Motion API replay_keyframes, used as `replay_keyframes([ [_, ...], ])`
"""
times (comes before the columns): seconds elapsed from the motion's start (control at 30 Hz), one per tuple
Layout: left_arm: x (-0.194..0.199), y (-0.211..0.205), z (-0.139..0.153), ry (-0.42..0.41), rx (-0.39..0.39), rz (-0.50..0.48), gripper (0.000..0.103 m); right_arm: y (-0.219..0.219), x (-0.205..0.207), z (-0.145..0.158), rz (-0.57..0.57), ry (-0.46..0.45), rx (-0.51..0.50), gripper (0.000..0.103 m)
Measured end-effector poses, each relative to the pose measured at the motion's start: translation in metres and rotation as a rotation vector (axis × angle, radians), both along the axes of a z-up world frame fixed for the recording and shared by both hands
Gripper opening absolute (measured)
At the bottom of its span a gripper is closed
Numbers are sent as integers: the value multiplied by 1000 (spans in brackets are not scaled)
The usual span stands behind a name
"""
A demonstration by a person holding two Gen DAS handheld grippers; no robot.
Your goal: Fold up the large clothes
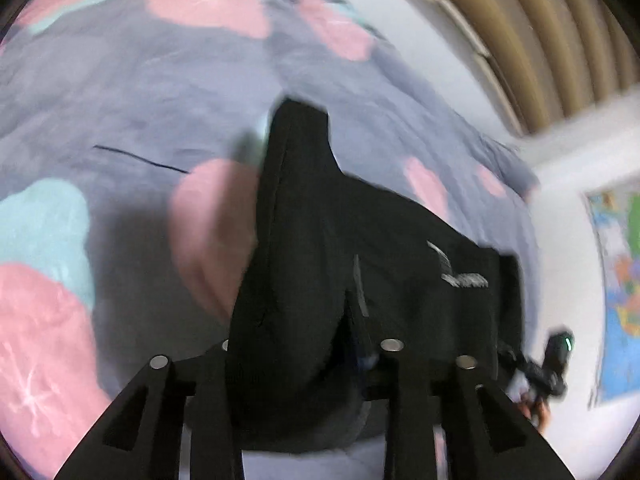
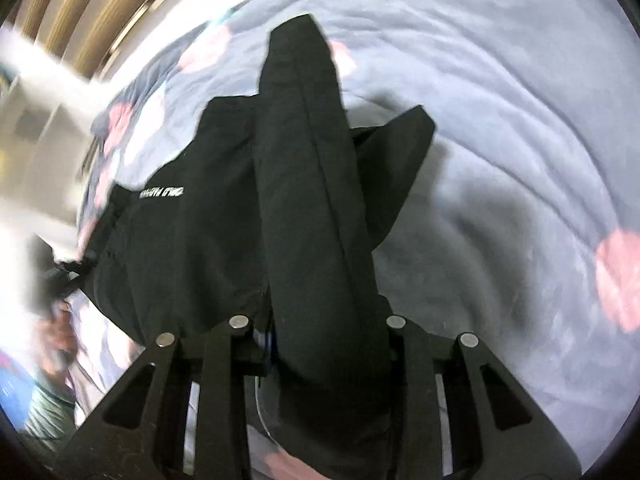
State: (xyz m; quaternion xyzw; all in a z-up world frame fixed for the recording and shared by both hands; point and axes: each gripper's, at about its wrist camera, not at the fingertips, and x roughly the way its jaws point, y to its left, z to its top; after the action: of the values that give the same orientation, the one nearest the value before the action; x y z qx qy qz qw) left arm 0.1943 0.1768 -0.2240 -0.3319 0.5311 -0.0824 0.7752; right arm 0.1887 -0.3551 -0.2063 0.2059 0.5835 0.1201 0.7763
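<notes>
A black garment with small white lettering hangs stretched between both grippers above a bed. In the left wrist view, my left gripper is shut on a thick bunch of the black cloth, which fills the gap between its fingers. A long folded part points away over the duvet. In the right wrist view, my right gripper is shut on the same garment. A sleeve-like roll runs forward from its jaws, and the lettering lies to the left. Both views are blurred.
The bed's lavender duvet has pink and teal patches. Beige curtains and a white wall stand beyond the bed. A coloured map hangs on that wall. The other hand-held gripper and a hand show at the right edge.
</notes>
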Motion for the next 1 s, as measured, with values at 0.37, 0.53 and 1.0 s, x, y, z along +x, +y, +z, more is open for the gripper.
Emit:
replay_keyframes([
  [0.37,68,-7,-113,215,-246,-54,77,-14,9,-46,-72,172,104,71],
  [0.53,80,-24,-133,209,-381,-82,52,-14,32,-86,-130,257,206,68],
  [1.0,-19,-41,56,-222,-270,-97,22,42,16,65,84,-81,111,26],
])
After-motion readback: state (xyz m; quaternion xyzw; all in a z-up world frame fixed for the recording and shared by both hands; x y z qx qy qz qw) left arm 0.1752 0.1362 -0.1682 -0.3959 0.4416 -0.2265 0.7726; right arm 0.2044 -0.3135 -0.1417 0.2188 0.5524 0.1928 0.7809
